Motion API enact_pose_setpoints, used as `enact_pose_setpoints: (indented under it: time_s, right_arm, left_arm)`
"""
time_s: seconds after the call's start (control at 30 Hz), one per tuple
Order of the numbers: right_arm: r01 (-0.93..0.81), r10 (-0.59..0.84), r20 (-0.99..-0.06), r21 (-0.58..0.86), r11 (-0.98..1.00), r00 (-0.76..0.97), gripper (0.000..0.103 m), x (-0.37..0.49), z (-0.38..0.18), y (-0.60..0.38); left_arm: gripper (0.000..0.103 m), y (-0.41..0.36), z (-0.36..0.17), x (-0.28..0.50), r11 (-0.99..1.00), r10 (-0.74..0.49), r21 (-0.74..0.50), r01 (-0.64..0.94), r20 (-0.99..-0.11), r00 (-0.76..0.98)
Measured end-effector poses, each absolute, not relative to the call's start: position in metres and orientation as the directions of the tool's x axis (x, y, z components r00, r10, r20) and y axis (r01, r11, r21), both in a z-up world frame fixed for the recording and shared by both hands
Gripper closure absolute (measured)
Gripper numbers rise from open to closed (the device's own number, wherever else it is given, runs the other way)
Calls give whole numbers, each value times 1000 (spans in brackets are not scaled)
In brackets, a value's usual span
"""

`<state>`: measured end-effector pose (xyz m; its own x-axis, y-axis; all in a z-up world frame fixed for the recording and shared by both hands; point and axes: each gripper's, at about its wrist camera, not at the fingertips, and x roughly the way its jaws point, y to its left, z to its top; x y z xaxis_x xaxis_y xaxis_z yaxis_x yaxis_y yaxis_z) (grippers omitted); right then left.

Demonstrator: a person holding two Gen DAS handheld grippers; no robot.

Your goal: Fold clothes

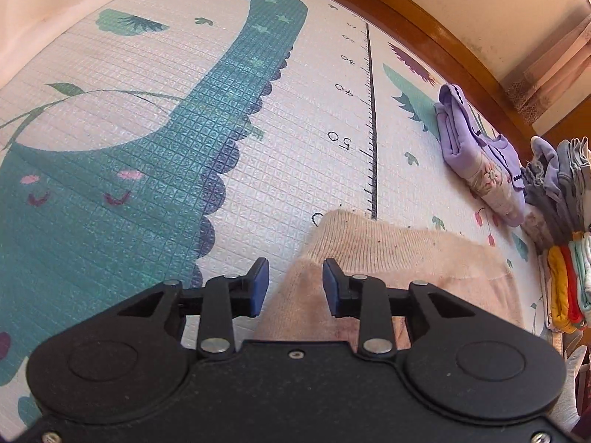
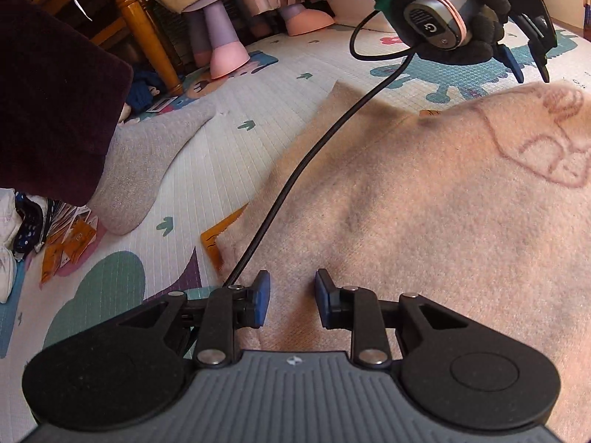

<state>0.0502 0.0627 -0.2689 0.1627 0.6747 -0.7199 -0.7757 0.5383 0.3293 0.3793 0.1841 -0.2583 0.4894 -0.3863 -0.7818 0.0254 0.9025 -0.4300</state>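
A pale pink knitted sweater [image 2: 424, 203] lies flat on the play mat [image 2: 229, 118], with a faint outline drawing near its far right. My right gripper [image 2: 291, 299] hangs open just above its near edge, nothing between the blue pads. In the left wrist view the sweater's ribbed end [image 1: 388, 247] lies under my left gripper [image 1: 295, 282], which is open over the cloth's left edge. The left gripper [image 2: 528, 62] also shows at the top right of the right wrist view, held by a gloved hand [image 2: 461, 18], hovering above the sweater's far side.
Folded purple clothes [image 1: 476, 147] and a stack of folded garments [image 1: 565, 243] sit along the mat's right edge by a wooden skirting. A grey-socked foot [image 2: 147, 162], dark sleeve [image 2: 48, 103], wooden chair leg [image 2: 144, 33], pink stool feet and a black cable [image 2: 295, 170] lie left.
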Motion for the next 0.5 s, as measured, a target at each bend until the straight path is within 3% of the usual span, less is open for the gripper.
enact_pose_setpoints:
  time_s: [0.1,0.13,0.23,0.5]
  right_arm:
    - [-773,673,-720,328,543,168,75,50,-268,63]
    - [-771,673,-721,330,544,167,75,51,-269,63]
    - [-760,671,-723,339,554,167,75,50,-270,61]
    - [-751,664,-723,329,573,190,75,38,-272,56]
  left_arm:
    - [79,172,-262,386,924,-363,-376,72,-802,475]
    - [102,170,-260,386,930,-352,-357,85,-802,482]
    - [101,190,-242,385,921,-327,-388,29,-732,597]
    - [101,200,-266,393,939,-256,-341,-43,-778,574]
